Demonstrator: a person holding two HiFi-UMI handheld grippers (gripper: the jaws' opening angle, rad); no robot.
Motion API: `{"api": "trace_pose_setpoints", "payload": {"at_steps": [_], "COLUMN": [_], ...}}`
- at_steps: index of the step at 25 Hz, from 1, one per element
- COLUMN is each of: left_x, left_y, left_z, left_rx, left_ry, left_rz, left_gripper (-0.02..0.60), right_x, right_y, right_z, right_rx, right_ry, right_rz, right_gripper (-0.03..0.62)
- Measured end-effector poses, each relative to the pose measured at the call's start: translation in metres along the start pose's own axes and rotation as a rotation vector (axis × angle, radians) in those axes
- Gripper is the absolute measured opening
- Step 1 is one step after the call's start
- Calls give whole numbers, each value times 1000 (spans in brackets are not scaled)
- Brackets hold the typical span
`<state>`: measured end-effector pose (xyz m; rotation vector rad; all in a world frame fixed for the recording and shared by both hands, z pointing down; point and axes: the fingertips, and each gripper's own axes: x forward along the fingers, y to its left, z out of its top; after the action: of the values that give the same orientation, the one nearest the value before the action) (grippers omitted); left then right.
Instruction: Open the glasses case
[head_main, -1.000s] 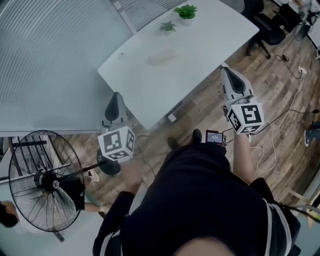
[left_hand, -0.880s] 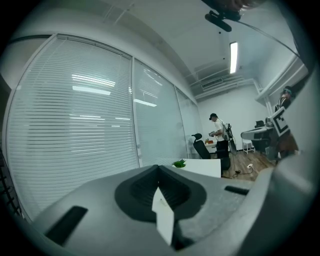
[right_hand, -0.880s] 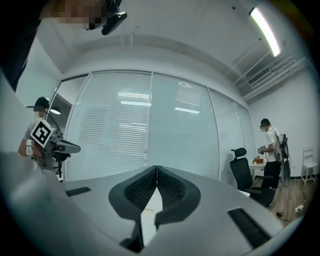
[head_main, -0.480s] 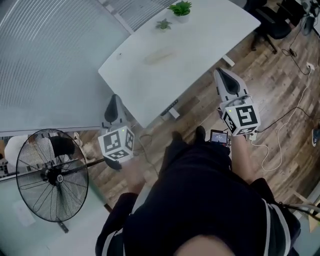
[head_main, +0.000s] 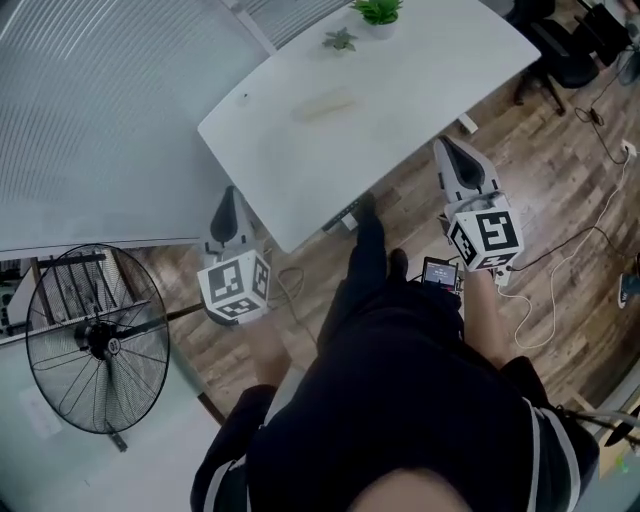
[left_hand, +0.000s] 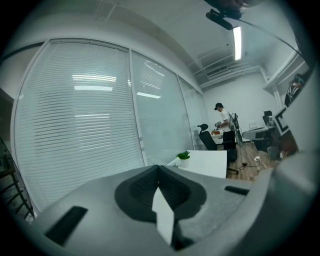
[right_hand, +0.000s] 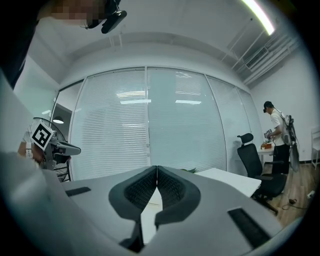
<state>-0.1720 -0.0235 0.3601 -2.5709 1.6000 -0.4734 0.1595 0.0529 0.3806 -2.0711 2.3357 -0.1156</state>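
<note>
Glasses case (head_main: 325, 104), pale and long, lies closed on the white desk (head_main: 420, 70), about mid-desk toward its far-left side. Nothing touches it. Both grippers are off the desk and well apart from the case.

Left gripper (head_main: 229, 192) hangs just off the desk's near-left edge, close to the near corner and over the wood floor (head_main: 560, 180). Its jaws are together at the tips with nothing between them.

Right gripper (head_main: 444, 145) hangs just off the desk's near-right edge, also over the floor. Its jaws are closed too, and empty.

Two potted plants sit at the desk's far end: a larger one (head_main: 378, 10) at the edge and a smaller one (head_main: 340, 40) just beside it, nearer the case. A standing fan (head_main: 95, 340) is on the floor left of the desk, beyond the left gripper. A black office chair (head_main: 565, 55) stands past the desk's far-right end. The gripper views show a person (right_hand: 277, 130) standing in the distance beyond that end of the desk.
</note>
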Motion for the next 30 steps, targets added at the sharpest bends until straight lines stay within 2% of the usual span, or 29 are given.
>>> {"api": "trace_pose_setpoints", "payload": {"at_steps": [5, 10, 13, 18, 21, 25, 30], "left_x": [32, 89, 122, 161, 178, 194, 194], "left_y": [15, 50, 72, 101, 97, 85, 79], "left_z": [-11, -26, -17, 2, 10, 19, 19], "left_rx": [-22, -110, -113, -135, -117, -138, -139], "left_ry": [-2, -20, -43, -128, -124, -118, -89], "left_rz": [11, 36, 50, 105, 83, 86, 89], "left_gripper": [-3, -3, -3, -3, -3, -3, -3], "right_x": [41, 109, 152, 207, 230, 258, 279], "right_y": [-1, -3, -1, -1, -8, -22, -27], "right_z": [-4, 9, 19, 42, 43, 28, 26], "right_rx": [-39, -94, -128, -232, -195, -126, -84], "right_ry": [18, 17, 26, 33, 14, 38, 25], "right_rz": [20, 43, 75, 108, 117, 149, 183], "right_gripper": [15, 15, 15, 15, 15, 15, 15]}}
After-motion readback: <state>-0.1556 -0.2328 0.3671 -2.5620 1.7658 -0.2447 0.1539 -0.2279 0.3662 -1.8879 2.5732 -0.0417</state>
